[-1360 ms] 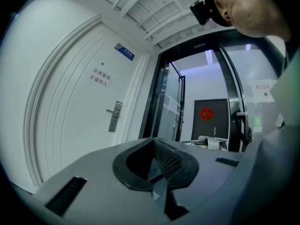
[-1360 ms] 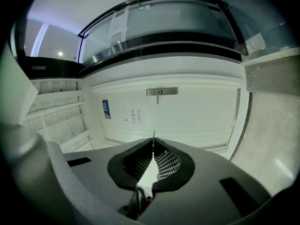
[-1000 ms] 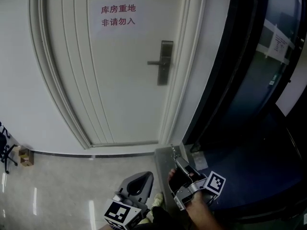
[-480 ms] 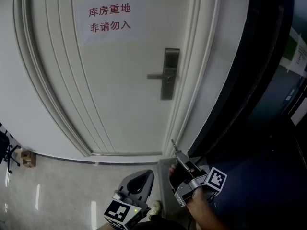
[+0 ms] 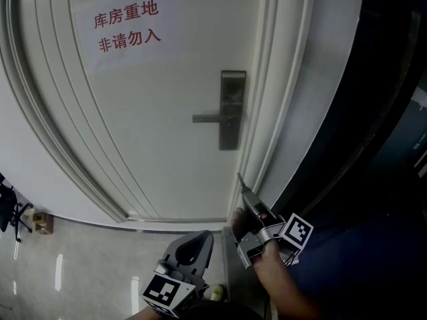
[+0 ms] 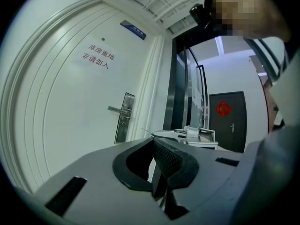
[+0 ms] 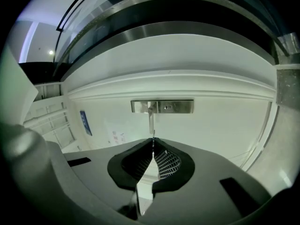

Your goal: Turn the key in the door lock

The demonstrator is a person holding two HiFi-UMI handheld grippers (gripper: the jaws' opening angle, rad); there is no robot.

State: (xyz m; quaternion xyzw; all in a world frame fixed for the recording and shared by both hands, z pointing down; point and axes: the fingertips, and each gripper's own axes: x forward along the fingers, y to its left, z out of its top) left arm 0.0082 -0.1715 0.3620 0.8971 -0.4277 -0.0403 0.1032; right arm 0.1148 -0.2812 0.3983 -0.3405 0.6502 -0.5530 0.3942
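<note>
Pinching key [image 7: 153,142], right gripper [image 7: 153,153] clamped tight

Lock plate [image 5: 231,112] at door [image 5: 147,152] right edge; key [image 5: 243,184] below it.

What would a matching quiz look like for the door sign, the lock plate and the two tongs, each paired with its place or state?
1 paper sign
2 lock plate
3 left tongs
4 right tongs

A shut on a thin key
B shut, nothing between
C high on the door, red characters
D grey metal, lever pointing left in the head view

Pairs: 1-C, 2-D, 3-B, 4-A
</note>
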